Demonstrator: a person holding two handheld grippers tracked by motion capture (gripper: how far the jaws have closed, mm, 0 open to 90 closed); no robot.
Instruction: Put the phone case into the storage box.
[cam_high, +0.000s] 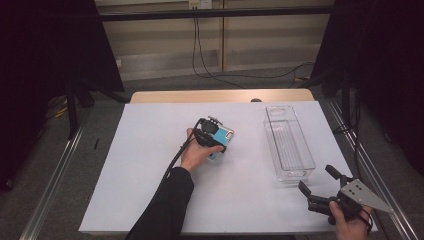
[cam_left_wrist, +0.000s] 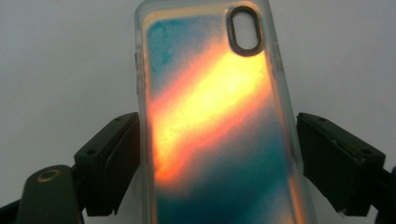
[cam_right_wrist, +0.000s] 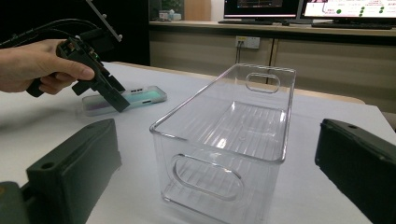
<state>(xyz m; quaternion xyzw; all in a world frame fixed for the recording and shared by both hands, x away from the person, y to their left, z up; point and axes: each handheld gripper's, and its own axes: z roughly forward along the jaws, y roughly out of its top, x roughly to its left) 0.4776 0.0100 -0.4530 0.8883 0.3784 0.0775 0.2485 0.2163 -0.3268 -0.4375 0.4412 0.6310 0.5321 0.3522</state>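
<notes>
Phone case lies flat on white table, middle area, well apart from clear plastic bin at right. Order by size: table, bin, case. My left gripper stands over case, jaws either side of its long edges; left one about at edge, small gap at right, so no firm grip yet. My right gripper waits near bin, jaws wide, nothing between. I judge: grasp only starting; lift and, likely, placing into bin remain.
</notes>
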